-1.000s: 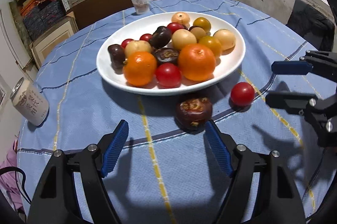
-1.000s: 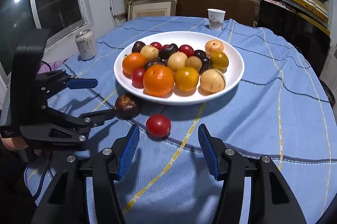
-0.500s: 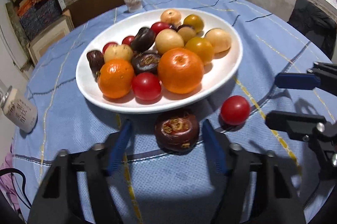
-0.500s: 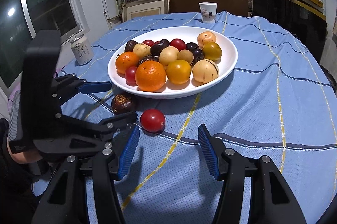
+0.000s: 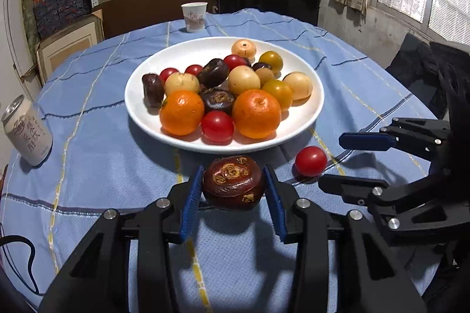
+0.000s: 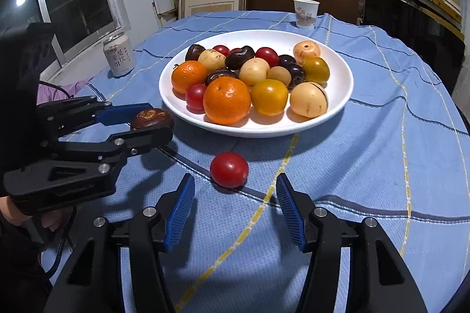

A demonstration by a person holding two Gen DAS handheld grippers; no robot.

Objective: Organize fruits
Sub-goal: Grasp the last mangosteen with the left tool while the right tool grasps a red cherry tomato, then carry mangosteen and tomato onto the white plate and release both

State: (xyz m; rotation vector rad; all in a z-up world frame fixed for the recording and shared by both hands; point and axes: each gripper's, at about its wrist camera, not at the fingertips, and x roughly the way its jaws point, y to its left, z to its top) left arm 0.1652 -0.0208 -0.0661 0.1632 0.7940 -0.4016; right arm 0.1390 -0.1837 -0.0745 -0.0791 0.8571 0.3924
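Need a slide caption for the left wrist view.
Left hand-held gripper closing around a dark brown fruit beside the white fruit plate; red tomato remains loose.

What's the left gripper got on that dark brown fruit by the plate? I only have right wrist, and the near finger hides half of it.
Observer: In the left wrist view the dark brown fruit sits squarely between the left gripper's fingers, which are closing. Both blue pads look to be against its sides.
Operator: Is the right gripper lined up on the red tomato? No depth from here.
Observer: Seen from the side, the red tomato lies just beyond the right gripper's open fingers, not between them.
Operator: Anything off my right edge?
Observer: A dark garment is draped beside the table there.
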